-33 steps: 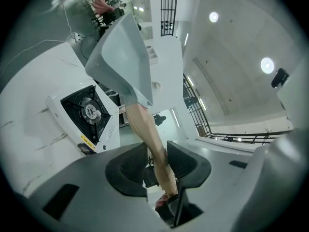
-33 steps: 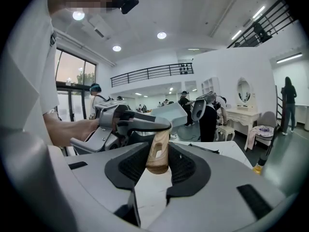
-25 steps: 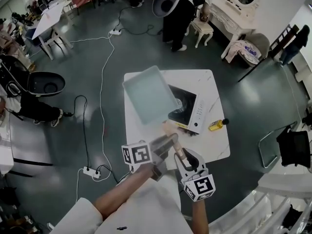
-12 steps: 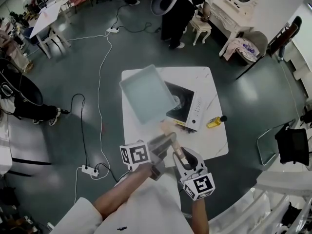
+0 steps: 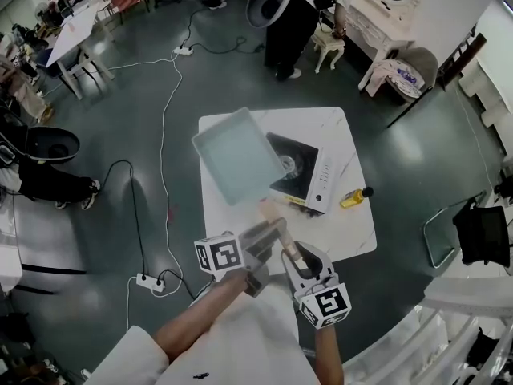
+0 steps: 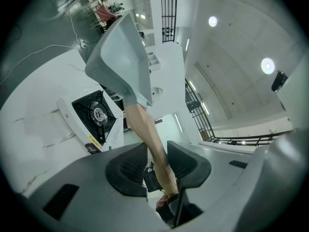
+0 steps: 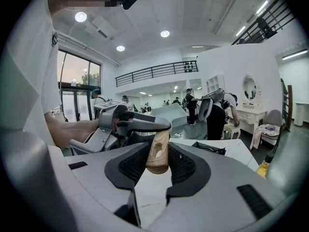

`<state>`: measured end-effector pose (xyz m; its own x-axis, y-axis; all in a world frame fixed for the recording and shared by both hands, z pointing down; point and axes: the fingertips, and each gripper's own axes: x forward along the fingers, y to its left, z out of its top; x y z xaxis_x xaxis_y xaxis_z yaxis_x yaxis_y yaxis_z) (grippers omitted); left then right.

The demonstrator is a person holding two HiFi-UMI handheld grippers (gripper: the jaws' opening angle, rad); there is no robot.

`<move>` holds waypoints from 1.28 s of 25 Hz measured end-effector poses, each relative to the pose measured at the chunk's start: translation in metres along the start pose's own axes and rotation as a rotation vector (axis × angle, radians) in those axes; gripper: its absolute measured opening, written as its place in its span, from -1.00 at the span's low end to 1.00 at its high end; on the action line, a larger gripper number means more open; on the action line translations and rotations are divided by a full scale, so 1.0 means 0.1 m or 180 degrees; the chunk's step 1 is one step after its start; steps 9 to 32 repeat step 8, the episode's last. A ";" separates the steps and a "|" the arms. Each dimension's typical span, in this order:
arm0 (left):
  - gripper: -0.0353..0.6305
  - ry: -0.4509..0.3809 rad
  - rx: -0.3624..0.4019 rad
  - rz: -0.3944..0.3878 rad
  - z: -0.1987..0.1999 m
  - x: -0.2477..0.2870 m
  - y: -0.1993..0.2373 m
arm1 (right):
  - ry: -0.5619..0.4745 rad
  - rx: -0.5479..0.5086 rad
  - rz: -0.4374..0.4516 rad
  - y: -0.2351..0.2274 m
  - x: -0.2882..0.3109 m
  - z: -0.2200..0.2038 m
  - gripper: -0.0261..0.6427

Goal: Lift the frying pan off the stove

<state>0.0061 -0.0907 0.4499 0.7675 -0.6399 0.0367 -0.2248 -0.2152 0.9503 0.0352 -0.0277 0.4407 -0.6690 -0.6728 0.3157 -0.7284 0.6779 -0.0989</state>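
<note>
A square pale grey frying pan (image 5: 234, 165) with a wooden handle (image 5: 276, 223) hangs tilted in the air above the left part of the white table (image 5: 353, 231), beside the stove (image 5: 300, 171). My left gripper (image 5: 268, 235) is shut on the handle partway along it; in the left gripper view the handle (image 6: 149, 139) runs up between the pads to the pan (image 6: 123, 57). My right gripper (image 5: 298, 263) is shut on the handle's end (image 7: 158, 153), just behind the left gripper (image 7: 125, 124). The stove's black burner (image 6: 94, 115) is bare.
A yellow bottle (image 5: 355, 196) lies on the table right of the stove. A power strip (image 5: 148, 281) and cables lie on the floor to the left. People stand near a dressing table (image 5: 385, 22) at the back, and a dark chair (image 5: 481, 243) stands at the right.
The pan has drifted slightly left and away from the stove, still lifted. Both grips on the handle are unchanged.
</note>
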 end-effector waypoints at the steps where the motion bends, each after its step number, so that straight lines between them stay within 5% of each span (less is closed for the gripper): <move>1: -0.54 0.0000 -0.0003 0.0002 0.00 0.00 0.01 | -0.0001 0.0007 -0.0001 0.00 0.00 -0.01 -0.58; 32: -0.54 0.0003 0.0034 -0.0018 0.00 -0.03 -0.01 | -0.0023 -0.0002 -0.0009 0.03 -0.01 0.00 -0.58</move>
